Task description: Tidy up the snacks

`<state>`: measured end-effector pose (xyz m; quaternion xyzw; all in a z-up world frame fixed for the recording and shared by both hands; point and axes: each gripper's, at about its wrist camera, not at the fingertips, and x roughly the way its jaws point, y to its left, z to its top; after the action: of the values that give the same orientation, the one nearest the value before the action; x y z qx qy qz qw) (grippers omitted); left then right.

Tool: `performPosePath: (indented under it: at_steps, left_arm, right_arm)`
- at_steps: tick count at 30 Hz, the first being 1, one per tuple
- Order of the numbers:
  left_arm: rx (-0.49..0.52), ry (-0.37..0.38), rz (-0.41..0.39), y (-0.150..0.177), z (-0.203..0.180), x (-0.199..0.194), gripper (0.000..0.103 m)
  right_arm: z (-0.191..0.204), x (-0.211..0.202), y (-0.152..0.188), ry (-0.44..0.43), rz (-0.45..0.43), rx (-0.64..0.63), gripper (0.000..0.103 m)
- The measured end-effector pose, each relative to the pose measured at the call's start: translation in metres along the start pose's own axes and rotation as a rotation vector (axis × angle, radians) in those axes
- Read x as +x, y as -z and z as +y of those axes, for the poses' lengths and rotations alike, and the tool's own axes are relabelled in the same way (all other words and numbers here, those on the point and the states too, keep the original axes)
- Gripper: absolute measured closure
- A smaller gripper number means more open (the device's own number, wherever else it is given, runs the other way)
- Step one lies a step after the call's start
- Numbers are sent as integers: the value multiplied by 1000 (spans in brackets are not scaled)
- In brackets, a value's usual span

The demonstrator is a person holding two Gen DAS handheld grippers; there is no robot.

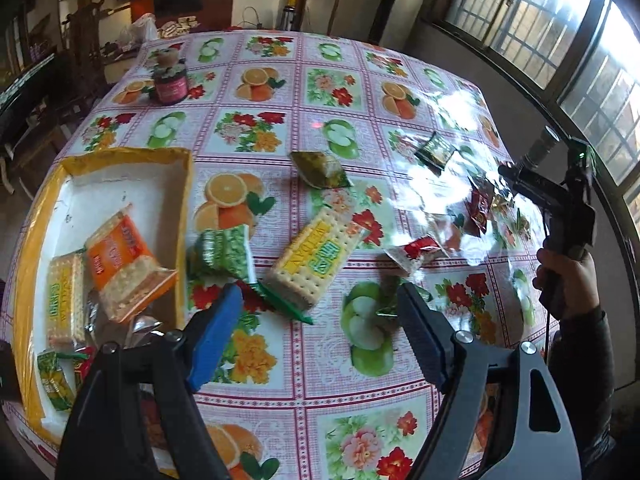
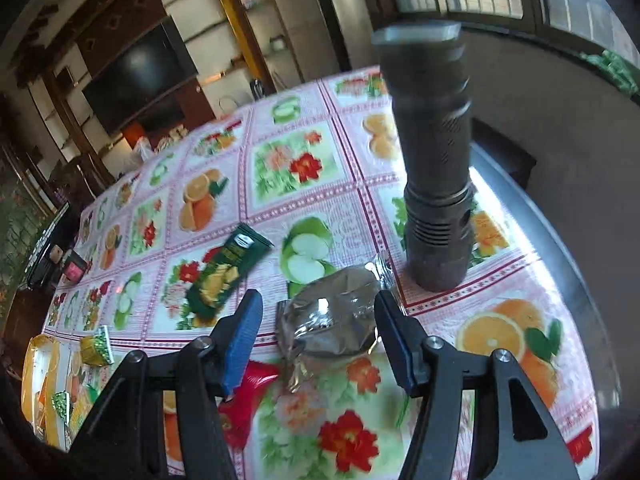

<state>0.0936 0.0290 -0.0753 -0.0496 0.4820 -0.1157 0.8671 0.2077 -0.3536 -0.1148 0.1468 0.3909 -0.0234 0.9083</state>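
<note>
My left gripper [image 1: 320, 292] hangs open over the flowered tablecloth, nothing between its fingers. Just beyond its tips lies a yellow cracker pack [image 1: 316, 260], with a green-and-white pack [image 1: 222, 252] to its left. The yellow-rimmed white tray [image 1: 120, 176] at the left holds an orange cracker pack [image 1: 124, 264] and other packs. My right gripper [image 2: 318, 298] is open, with a round snack in clear wrapping [image 2: 332, 320] lying on the table between its fingers; the pads do not press it. A red packet [image 2: 248, 396] lies under the blue left pad [image 2: 244, 336].
A dark flashlight [image 2: 436, 160] stands upright just past the wrapped snack. A dark green packet [image 2: 228, 272] lies to the left, a green triangular packet [image 1: 320, 170] mid-table. A pink-labelled jar [image 1: 170, 80] stands at the far side. The table edge [image 2: 560, 264] runs close on the right.
</note>
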Motion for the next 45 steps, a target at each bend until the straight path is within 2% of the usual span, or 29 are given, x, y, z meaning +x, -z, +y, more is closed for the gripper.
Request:
performPosePath:
  at_steps: [1, 2, 4, 7, 8, 9, 12, 16, 18, 19, 20, 23, 26, 28, 29, 31, 32, 34, 36, 40, 45]
  left_arm:
    - [-8, -10, -4, 0, 5, -3, 23]
    - [-13, -21, -7, 1, 9, -5, 23]
    - [-29, -43, -14, 4, 21, -12, 23]
    - [-42, -56, -16, 12, 34, -18, 21]
    - [-43, -64, -10, 16, 38, -18, 21]
    - [-48, -74, 4, 21, 42, -18, 21]
    - [-47, -75, 11, 32, 47, -25, 21]
    - [-58, -74, -9, 44, 55, -44, 19]
    - [-68, -72, -12, 48, 60, -48, 18]
    - [-74, -73, -11, 48, 62, -48, 18]
    - [-81, -69, -10, 48, 63, -48, 18]
    - [-86, -49, -12, 48, 65, -47, 18]
    - [-82, -34, -14, 48, 66, -46, 17]
    - [-82, -23, -13, 48, 65, -43, 17]
    - [-82, -17, -9, 47, 63, -40, 17]
    - [-78, -3, 3, 46, 56, -33, 17]
    - [-69, 3, 8, 45, 51, -31, 17]
    - [-36, 4, 5, 45, 37, -31, 17]
    - [-3, -1, 0, 46, 22, -30, 15]
    - [47, -2, 25, 50, -2, -20, 15]
    - [106, -19, 31, 50, -36, -12, 15]
  right_arm:
    - [6, 0, 2, 14, -15, -45, 44]
    - [15, -1, 4, 15, 7, -69, 44]
    - [38, -18, 17, -64, 39, -93, 44]
    - [96, -60, 44, -141, -56, -193, 44]
    - [123, -67, 57, -243, -51, -254, 44]
    - [153, -67, 69, -378, 0, -313, 44]
    - [241, -55, 93, -564, 120, -450, 44]
    - [321, -33, 109, -573, 166, -624, 46]
    - [344, -10, 116, -532, 204, -667, 50]
    - [350, 0, 120, -507, 225, -675, 58]
    - [351, 10, 126, -495, 255, -684, 64]
    - [331, -2, 136, -470, 265, -712, 64]
    - [289, -23, 146, -422, 283, -729, 65]
    - [253, -36, 142, -387, 288, -672, 63]
    - [234, -50, 136, -417, 268, -617, 61]
    - [200, -81, 121, -534, 209, -484, 61]
    - [183, -98, 116, -550, 159, -445, 59]
    - [156, -124, 112, -530, 69, -387, 50]
    - [134, -134, 113, -521, 35, -315, 49]
    - [100, -143, 123, -490, 19, -221, 49]
    - [87, -141, 132, -471, 34, -180, 49]
